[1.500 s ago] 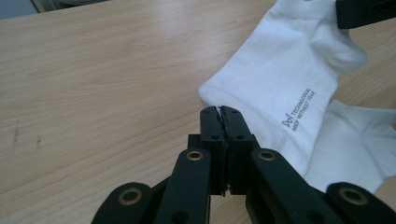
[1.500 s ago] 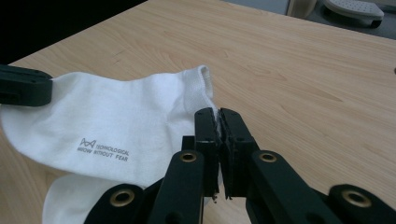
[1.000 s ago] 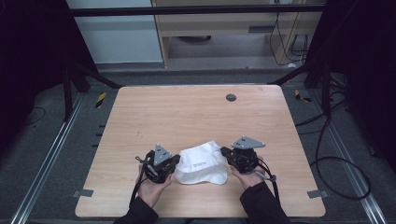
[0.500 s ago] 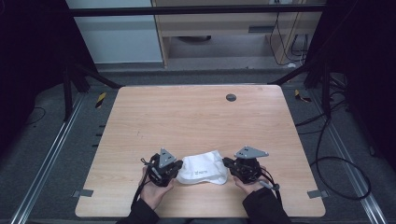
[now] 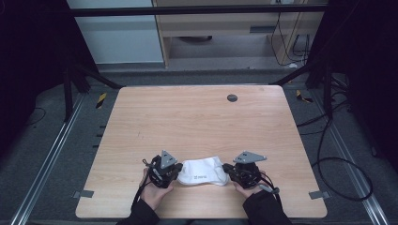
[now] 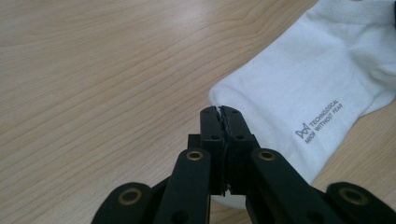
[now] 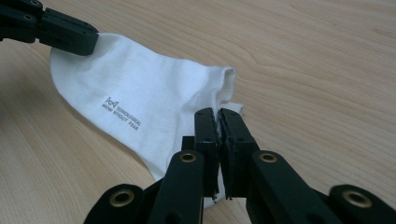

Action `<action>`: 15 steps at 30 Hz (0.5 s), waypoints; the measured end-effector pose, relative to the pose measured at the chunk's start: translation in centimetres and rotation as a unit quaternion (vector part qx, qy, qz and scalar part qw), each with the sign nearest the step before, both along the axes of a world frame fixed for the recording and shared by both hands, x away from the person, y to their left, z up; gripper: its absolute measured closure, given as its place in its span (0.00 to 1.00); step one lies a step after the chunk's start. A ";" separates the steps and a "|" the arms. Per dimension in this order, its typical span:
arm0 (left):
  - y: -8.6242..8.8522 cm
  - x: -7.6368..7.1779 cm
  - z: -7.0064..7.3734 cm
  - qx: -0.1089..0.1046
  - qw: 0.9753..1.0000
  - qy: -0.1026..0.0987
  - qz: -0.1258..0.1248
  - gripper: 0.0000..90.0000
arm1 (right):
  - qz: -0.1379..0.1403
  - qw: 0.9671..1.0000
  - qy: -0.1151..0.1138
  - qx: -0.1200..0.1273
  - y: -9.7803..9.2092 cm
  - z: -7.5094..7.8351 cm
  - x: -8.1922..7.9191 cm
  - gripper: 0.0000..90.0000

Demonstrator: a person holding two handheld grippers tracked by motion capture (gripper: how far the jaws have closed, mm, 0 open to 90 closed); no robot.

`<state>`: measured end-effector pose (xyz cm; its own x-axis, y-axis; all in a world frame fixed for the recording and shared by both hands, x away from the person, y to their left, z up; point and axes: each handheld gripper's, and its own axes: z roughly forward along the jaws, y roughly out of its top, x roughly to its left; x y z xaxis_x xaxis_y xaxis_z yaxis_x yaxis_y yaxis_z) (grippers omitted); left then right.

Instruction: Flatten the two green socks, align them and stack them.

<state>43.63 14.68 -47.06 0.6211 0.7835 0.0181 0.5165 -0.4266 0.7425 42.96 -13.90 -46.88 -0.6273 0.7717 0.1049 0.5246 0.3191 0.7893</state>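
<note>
A white sock (image 5: 202,171) with small grey lettering lies flat near the table's front edge, stretched between both grippers. My left gripper (image 5: 176,171) is shut on the sock's rounded end (image 6: 280,93), jaws pressed together over the fabric (image 6: 219,112). My right gripper (image 5: 229,171) is shut on the other end by the folded cuff (image 7: 226,79), its jaws closed tight (image 7: 219,114). In the right gripper view the left gripper (image 7: 70,35) pinches the sock (image 7: 140,93) at the far corner. A hand holds each gripper from below.
The wooden table (image 5: 197,126) has a dark round cap (image 5: 232,98) near its far edge. Grey tape marks (image 5: 317,194) sit at the front corners. Cables (image 5: 338,164) lie on the floor to the right; rails and a shelf stand behind.
Both grippers have drawn the sock toward the table's front edge, and it now lies flatter and more stretched between them.
</note>
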 end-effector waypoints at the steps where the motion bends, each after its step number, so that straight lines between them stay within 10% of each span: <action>1: 0.0 0.0 -0.1 0.000 1.000 0.003 0.000 0.98 | 0.000 1.000 0.004 0.002 0.0 0.0 0.0 0.96; 15: -0.2 0.6 -1.3 0.017 1.000 0.014 -0.001 0.98 | -0.001 1.000 0.016 -0.019 0.0 -1.0 0.2 0.95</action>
<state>44.26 14.47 -48.39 0.6231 0.7817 0.0263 0.5368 -0.4518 0.7126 43.15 -13.94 -47.84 -0.6230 0.7763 0.0963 0.5502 0.3473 0.7594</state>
